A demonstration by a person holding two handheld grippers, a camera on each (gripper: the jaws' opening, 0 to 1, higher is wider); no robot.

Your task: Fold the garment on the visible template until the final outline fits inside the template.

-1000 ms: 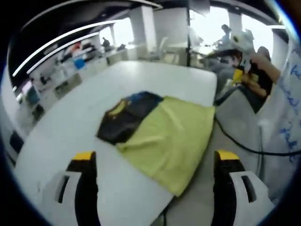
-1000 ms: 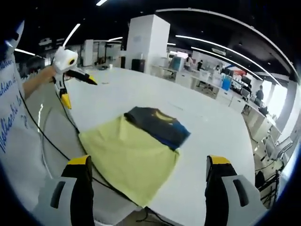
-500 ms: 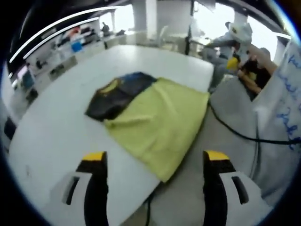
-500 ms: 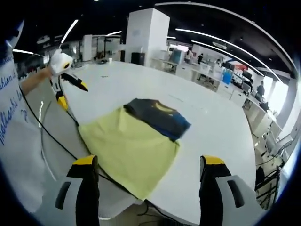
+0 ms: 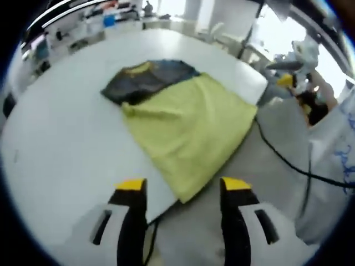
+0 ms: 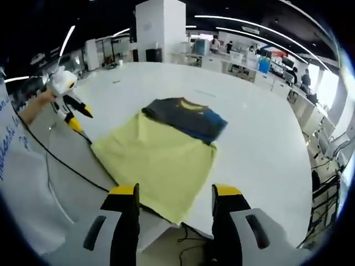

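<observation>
While both grippers hang above the near table edge, the scene reads as follows:

Left gripper: black jaws with yellow tips (image 5: 182,184) rise from the bottom of the left gripper view, parted with a clear gap between them; nothing is held; the tips sit over the near corner of the yellow sheet and the table edge.

Right gripper: the matching black, yellow-tipped pair (image 6: 175,190) in the right gripper view, likewise parted and holding nothing; it shows again in the left gripper view as a white, yellow-tipped tool (image 5: 292,71) held off the table's far corner.

Garment: dark grey and blue folded fabric garment with a yellow neckline (image 5: 145,79) (image 6: 185,116); it lies flat on the table, partly overlapping the far edge of the yellow sheet, its outline reaching past that edge onto bare table.

Template: pale yellow-green rectangular sheet (image 5: 188,127) (image 6: 158,163) spread flat; its near corner overhangs the table edge between the jaws.

Table: large white rounded tabletop (image 5: 61,133) (image 6: 260,149); it carries both garment and sheet.

Cable: thin black cord (image 5: 285,160) (image 6: 55,160) trailing across the grey floor beside the table.

Person: a white sleeve with blue lettering (image 5: 341,149) at the rim; a hand (image 6: 34,105) grips the other gripper (image 6: 65,97).

Background: open office with desks, white pillar (image 6: 161,27) and ceiling light strips.
</observation>
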